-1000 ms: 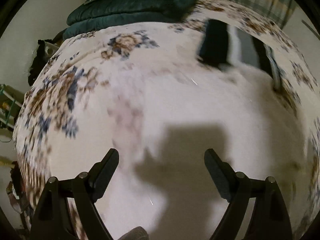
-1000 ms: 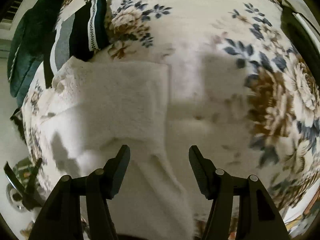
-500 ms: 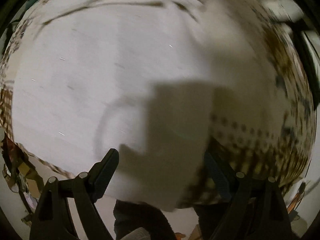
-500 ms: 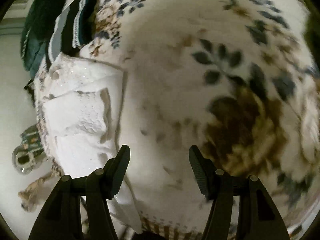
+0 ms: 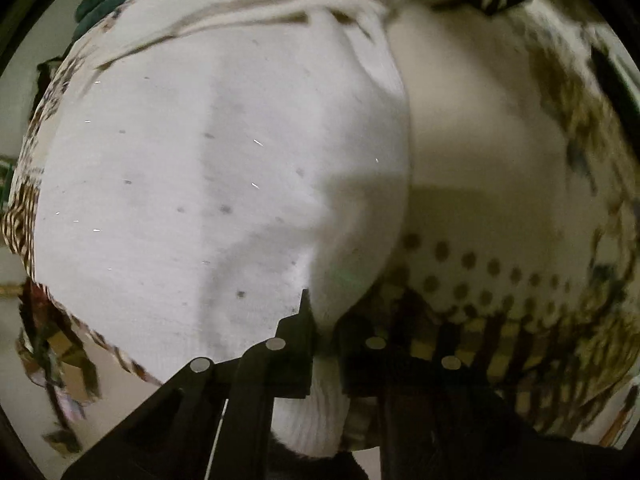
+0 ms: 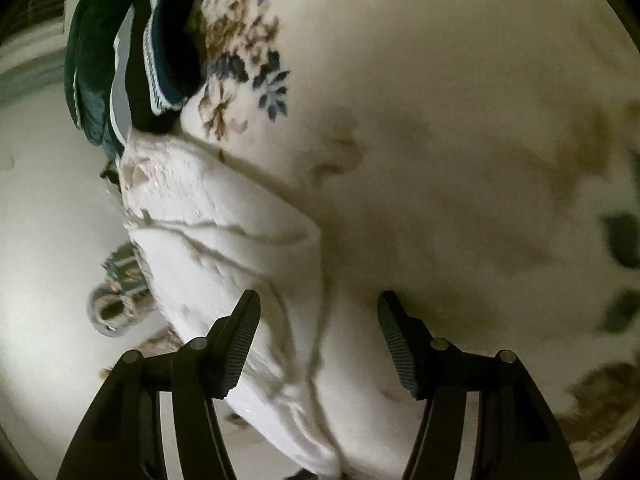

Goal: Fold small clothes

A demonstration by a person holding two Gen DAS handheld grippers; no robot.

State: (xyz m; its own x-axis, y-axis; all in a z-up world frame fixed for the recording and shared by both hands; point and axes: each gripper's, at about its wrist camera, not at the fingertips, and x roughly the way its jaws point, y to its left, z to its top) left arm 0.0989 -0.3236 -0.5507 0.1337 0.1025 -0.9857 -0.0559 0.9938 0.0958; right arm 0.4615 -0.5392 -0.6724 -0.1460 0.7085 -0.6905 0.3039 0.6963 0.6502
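A white fuzzy garment lies spread on a floral bedspread. My left gripper is shut on the garment's near edge, with white cloth bunched between the jaws. In the right wrist view the same garment lies in wrinkled folds at the left. My right gripper is open, with its fingers just above the garment's right edge and nothing between them.
A dark folded garment with white trim and a dark green one lie beyond the white one. The bed's edge, with a patterned border, is close in front of me. Floor clutter shows to the left.
My left gripper has closed on the white garment's near edge; it was open before. My right gripper has swung over the garment's right edge and stays open.
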